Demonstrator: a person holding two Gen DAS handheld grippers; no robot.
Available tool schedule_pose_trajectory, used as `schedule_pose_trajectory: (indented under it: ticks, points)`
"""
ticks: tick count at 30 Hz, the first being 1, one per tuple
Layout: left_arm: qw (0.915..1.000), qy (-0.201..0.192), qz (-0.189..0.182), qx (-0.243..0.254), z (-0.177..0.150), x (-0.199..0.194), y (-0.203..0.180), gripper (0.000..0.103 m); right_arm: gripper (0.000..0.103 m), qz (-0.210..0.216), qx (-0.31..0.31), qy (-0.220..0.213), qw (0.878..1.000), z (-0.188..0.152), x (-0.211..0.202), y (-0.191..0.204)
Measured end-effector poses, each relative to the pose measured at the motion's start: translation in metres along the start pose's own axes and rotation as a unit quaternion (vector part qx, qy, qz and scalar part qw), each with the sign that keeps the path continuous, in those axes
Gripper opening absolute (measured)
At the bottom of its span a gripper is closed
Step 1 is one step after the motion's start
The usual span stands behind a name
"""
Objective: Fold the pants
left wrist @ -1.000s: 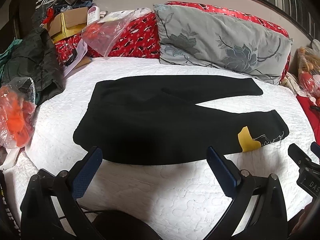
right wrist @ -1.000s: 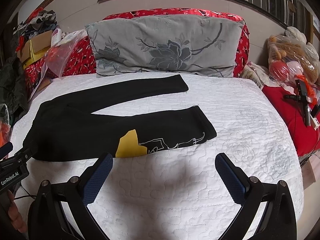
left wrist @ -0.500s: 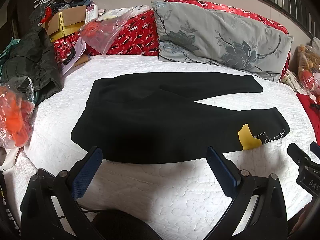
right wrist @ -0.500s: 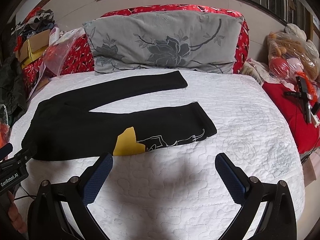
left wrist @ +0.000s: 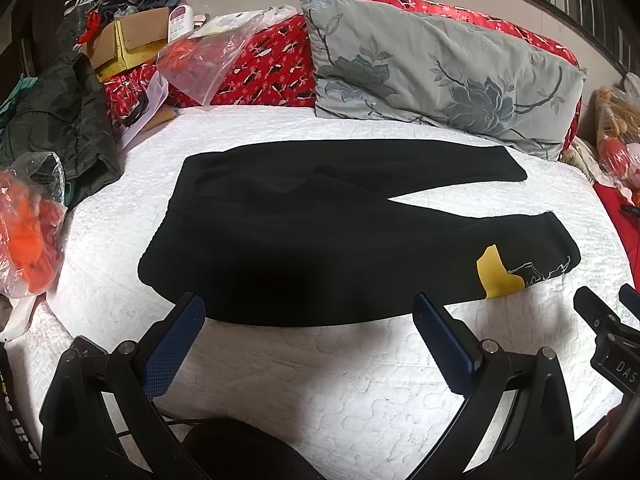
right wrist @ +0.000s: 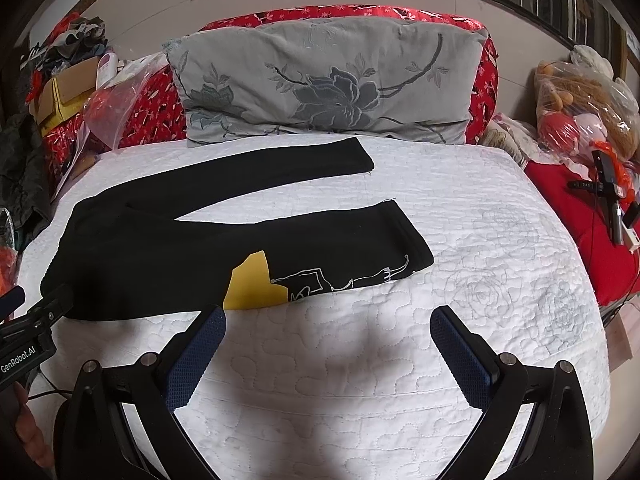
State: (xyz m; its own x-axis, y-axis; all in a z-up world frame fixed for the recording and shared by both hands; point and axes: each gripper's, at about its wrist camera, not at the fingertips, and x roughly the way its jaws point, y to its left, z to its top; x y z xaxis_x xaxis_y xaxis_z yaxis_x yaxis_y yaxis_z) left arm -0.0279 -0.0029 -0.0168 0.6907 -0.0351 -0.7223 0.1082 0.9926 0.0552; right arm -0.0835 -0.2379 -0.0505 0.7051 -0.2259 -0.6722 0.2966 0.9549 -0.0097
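Black, soft knit pants with a yellow patch and a white line drawing near one cuff are lying flat and fully spread on the white quilted bed, the waistband pointing toward the bed's left edge and the two legs splaying apart toward the right edge. No fold is showing yet, so the whole task is looking undone.

The left tongs are hovering released over the near edge of the bed just short of the hip; the right tongs are hanging released and empty near the patch.

Readable writing: "GenRobot.AI" is showing on the left tool's body in the right wrist view, and "DAS", probably cut off, on the right tool in the left wrist view.
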Motion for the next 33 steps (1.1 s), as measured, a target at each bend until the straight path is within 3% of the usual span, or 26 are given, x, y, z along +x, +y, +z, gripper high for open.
schedule_pose_trajectory:
  ticks: [12,18,21,24,27,30,33]
  points:
    - [0.9997,0.025,-0.002,0.005,0.019,0.018,0.000,0.103,0.103,0.010,0.005,0.013,1.000,0.008,0.012,-0.002]
    - [0.9945,0.097,-0.029,-0.026,0.080,0.060,0.042,0.103,0.103,0.031,0.037,0.015,0.999,0.057,0.034,-0.029]
    - [0.9917,0.121,-0.018,-0.041,0.116,0.083,0.073,0.103,0.103,0.022,0.045,0.015,0.999,0.104,0.063,-0.052]
    - [0.9828,0.158,-0.035,-0.090,0.150,0.116,0.117,0.103,0.103,0.018,0.043,0.039,0.998,0.141,0.102,-0.064]
    - [0.9687,0.191,-0.047,-0.151,0.171,0.153,0.160,0.103,0.103,0.019,0.040,0.065,0.997,0.169,0.147,-0.070]
    - [0.9542,0.224,-0.046,-0.193,0.174,0.185,0.185,0.103,0.103,0.020,0.049,0.088,0.995,0.186,0.189,-0.074]
    - [0.9464,0.244,-0.046,-0.206,0.172,0.205,0.190,0.103,0.103,0.022,0.062,0.111,0.992,0.196,0.228,-0.078]
